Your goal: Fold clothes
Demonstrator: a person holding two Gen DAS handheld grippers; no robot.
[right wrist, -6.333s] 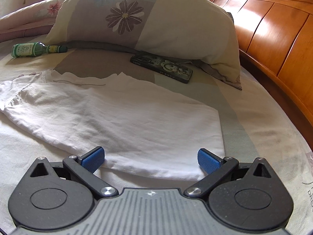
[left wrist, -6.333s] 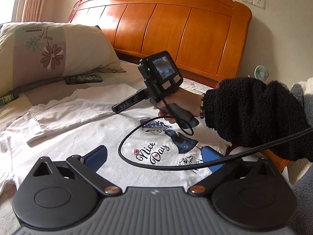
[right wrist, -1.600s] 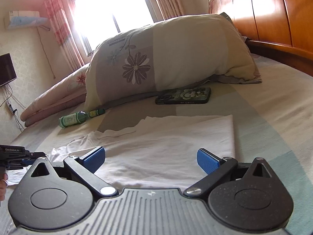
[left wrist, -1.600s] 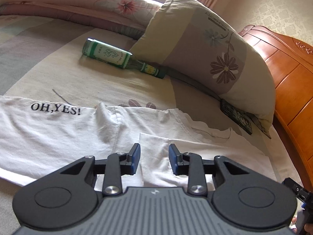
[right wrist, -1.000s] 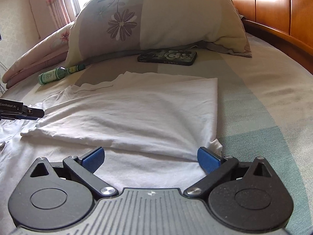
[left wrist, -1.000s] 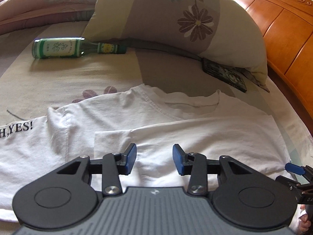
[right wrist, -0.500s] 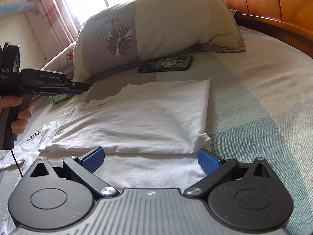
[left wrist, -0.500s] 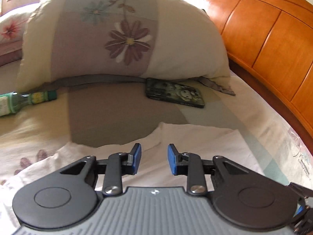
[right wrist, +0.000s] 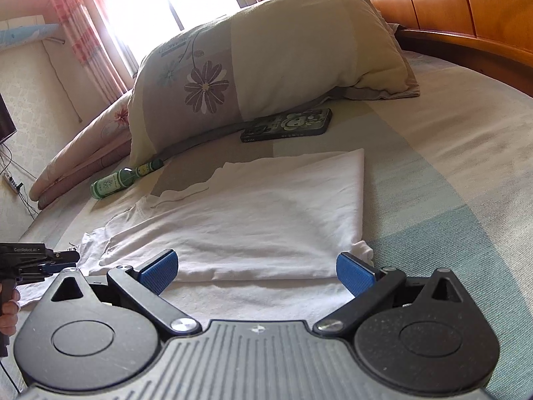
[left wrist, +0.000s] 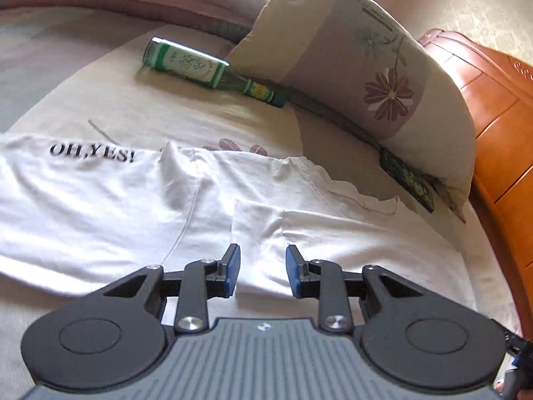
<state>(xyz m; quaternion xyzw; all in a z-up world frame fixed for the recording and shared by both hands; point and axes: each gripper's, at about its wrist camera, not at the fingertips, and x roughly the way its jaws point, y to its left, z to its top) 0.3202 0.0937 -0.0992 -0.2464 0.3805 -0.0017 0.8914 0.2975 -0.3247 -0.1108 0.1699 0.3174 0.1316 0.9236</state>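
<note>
Left wrist view shows your left gripper [left wrist: 261, 271] above the white shirt [left wrist: 140, 206] spread on the bed [left wrist: 100, 100]; its fingers have just been closing to a narrow gap, with nothing pinched between them. Your right gripper [right wrist: 256, 271] has its fingers spread wide and empty over the shirt's folded half [right wrist: 266, 216]. A green bottle [left wrist: 200, 66] and a phone [right wrist: 286, 123] lie by the pillow [right wrist: 266, 60].

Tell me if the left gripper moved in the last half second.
Yes. In the right wrist view the left gripper dropped from pillow height to the shirt's left edge; jaws just narrowed, gripping nothing.
</note>
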